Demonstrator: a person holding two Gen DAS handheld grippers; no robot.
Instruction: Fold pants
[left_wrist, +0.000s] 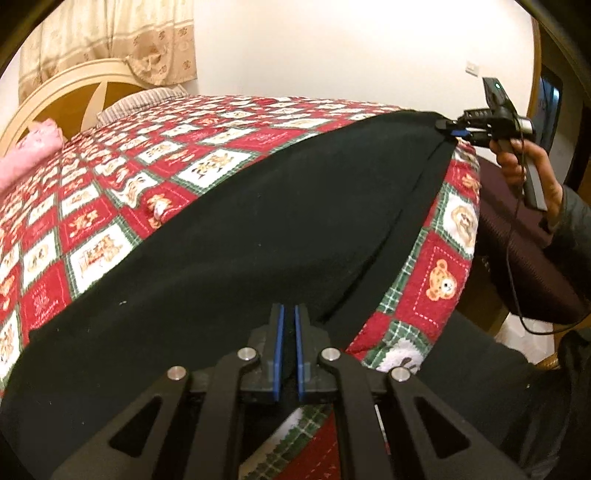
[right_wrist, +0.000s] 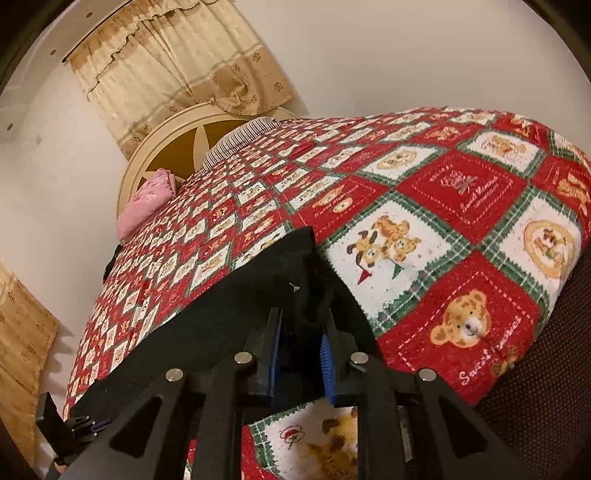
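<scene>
Pants (left_wrist: 236, 221): black, spread flat along the near edge of a bed, on a red patchwork quilt (left_wrist: 110, 177). Left gripper (left_wrist: 289, 314): clamped on one end of the cloth. Right gripper (right_wrist: 301, 325): pinching the other end. Pink cloth (right_wrist: 147, 203), headboard (right_wrist: 177, 147), curtain (right_wrist: 177, 62) beyond.

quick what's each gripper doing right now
Left gripper: shut on the black pants.
Right gripper: shut on the pants' other end.

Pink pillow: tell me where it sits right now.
The pink pillow lies at the head of the bed, against the round cream headboard, left of the striped pillow and far beyond the black pants.
</scene>
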